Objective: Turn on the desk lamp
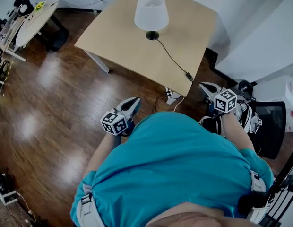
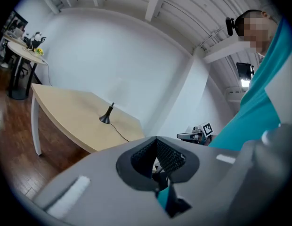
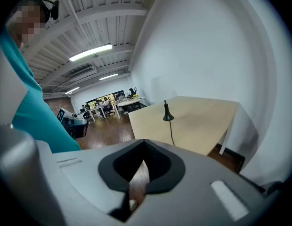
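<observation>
On desk (image 1: pixel 118 37) — lamp (image 1: pixel 151 13), cord (image 1: pixel 172 58) trailing to edge; left gripper (image 1: pixel 134 101), right gripper (image 1: pixel 206 87) jaws pressed together, empty.

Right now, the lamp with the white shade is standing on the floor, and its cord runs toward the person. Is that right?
Not quite. The lamp stands on the table, not on the floor; the head view shows that. Its cord does run across the tabletop toward the person.
</observation>
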Demonstrator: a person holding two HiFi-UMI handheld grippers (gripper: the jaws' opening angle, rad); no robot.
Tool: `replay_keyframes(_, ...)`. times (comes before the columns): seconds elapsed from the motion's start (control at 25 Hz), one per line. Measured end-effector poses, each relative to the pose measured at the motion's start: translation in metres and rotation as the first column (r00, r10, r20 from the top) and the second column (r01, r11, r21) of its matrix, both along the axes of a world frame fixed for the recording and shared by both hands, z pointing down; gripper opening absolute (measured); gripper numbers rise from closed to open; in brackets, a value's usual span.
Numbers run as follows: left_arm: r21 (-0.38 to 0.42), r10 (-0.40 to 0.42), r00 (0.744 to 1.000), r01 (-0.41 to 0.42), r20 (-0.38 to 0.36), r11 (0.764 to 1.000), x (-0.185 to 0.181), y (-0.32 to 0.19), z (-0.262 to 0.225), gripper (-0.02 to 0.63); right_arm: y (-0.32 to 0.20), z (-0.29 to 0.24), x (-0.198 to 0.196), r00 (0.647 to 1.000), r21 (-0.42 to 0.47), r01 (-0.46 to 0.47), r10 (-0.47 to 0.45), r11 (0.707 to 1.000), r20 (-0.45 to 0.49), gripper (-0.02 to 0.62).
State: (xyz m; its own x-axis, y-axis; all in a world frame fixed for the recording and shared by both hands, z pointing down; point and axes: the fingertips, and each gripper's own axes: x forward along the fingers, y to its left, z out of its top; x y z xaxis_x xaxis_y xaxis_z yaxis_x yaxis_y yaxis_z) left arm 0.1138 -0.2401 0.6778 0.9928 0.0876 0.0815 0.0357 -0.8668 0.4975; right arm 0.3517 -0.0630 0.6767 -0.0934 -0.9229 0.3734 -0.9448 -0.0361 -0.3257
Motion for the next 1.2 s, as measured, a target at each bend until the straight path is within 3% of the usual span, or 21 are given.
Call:
replay_keyframes(0.16, 0.014, -0.153, 0.987, 0.153, 0.043, 0.988, 0.044, 0.045, 0.02, 0.0, 0.019, 0.016, 0.046, 0.988, 0.039, 0.153, -0.153, 0.987, -0.012, 0.002)
replay_keyframes(0.48, 0.072, -0.378, 0.918, 0.372, 0.123, 0.926, 0.109, 0.126, 0.041, 0.0, 0.057, 0.061, 0.107, 0.914, 0.02, 0.407, -0.406, 0.913, -0.016, 0.002)
replay_keyframes(0.64, 0.126, -0.461, 0.872, 0.445, 0.165, 0.887, 0.1, 0.146, 0.055, 0.0, 0.042, 0.093, 0.107, 0.857, -0.005, 0.513, -0.513, 0.858, -0.039, 0.002)
replay_keyframes(0.96, 0.169, -0.582, 0.79, 0.558, 0.191, 0.812, 0.069, 0.145, 0.058, 0.0, -0.012, 0.147, 0.093, 0.773, -0.092, 0.622, -0.628, 0.778, -0.086, 0.002)
replay_keyframes(1.08, 0.167, -0.622, 0.759, 0.599, 0.193, 0.783, 0.054, 0.141, 0.059, 0.0, -0.029, 0.171, 0.089, 0.761, -0.141, 0.63, -0.643, 0.764, -0.085, 0.002)
replay_keyframes(1.2, 0.171, -0.636, 0.745, 0.613, 0.202, 0.772, 0.05, 0.133, 0.057, 0.0, -0.046, 0.191, 0.093, 0.759, -0.191, 0.624, -0.646, 0.758, -0.085, 0.002)
